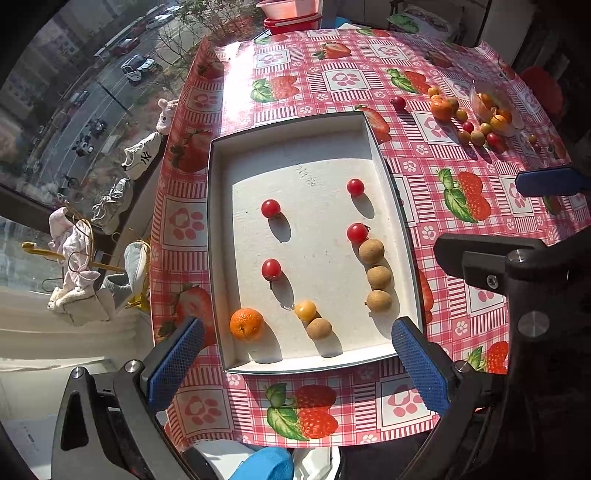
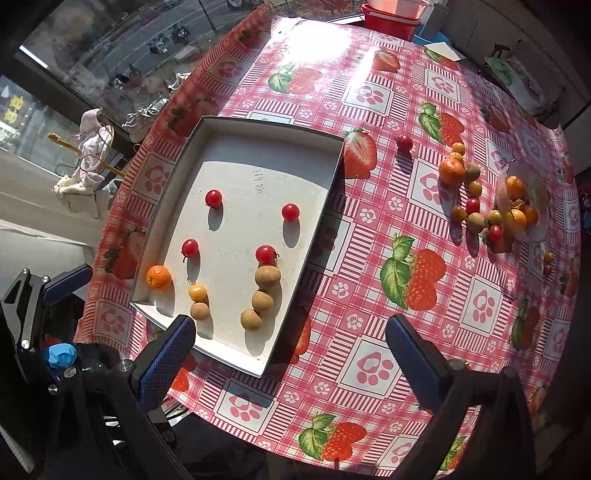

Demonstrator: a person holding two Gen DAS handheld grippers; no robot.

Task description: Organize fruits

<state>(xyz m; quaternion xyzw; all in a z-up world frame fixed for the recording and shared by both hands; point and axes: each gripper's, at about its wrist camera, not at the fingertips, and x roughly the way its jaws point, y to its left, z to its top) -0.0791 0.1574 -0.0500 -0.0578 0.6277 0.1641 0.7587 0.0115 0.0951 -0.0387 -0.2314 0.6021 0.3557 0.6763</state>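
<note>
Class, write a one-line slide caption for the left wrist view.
Open left claw hovers over a white tray of sorted cherry tomatoes, longans and one mandarin.

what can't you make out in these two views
- Writing on the tray floor: too small to read in either view.
- Fruits in the clear bowl: overlapping behind glare, so no count; cut short near the left wrist view's edge.
- Red containers at the far table edge: cut off by the frame top.

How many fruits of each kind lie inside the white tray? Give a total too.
Cherry tomatoes: 4
Brown longans: 4
Mandarin: 1
Yellow berry: 1
Total in the tray: 10
</note>
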